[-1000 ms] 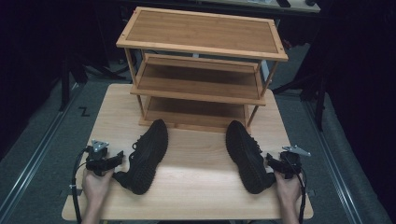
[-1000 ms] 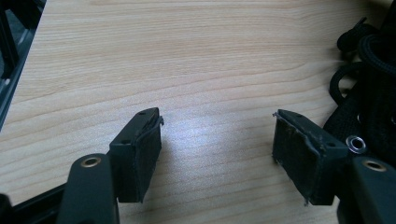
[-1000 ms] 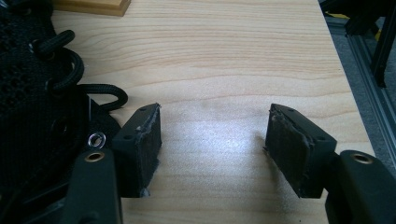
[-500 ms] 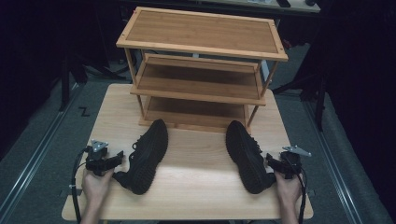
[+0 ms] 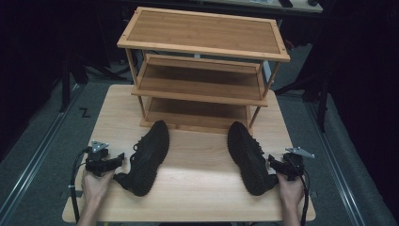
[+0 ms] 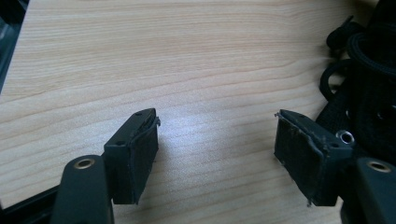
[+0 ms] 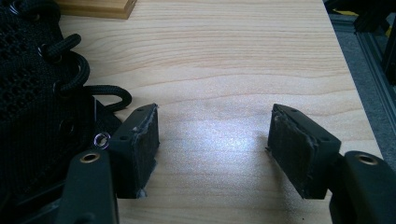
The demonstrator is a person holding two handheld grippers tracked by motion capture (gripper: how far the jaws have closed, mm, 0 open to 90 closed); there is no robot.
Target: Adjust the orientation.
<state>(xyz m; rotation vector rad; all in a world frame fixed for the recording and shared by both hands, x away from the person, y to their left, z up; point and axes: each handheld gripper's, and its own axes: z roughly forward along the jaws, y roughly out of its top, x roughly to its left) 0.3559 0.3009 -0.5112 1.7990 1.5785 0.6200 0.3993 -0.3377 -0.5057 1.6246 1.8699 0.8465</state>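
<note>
Two black lace-up shoes lie on the wooden table [image 5: 197, 155] in front of a three-tier wooden shoe rack [image 5: 202, 70]. The left shoe [image 5: 147, 157] points toward the rack, and my left gripper [image 5: 113, 162] rests just left of its heel, open with bare tabletop between the jaws. In the left gripper view the gripper [image 6: 217, 158] has that shoe [image 6: 369, 93] touching the outside of its right jaw. The right shoe [image 5: 249, 157] lies beside my right gripper [image 5: 277, 165], open too. In the right gripper view the gripper [image 7: 212, 149] has laces and mesh [image 7: 42, 93] against its left jaw.
The rack stands at the table's far half, its lowest shelf [image 5: 197, 110] close behind the shoe toes. Bare tabletop lies between the two shoes. The table's right edge [image 7: 355, 84] runs near the right gripper, with dark floor beyond.
</note>
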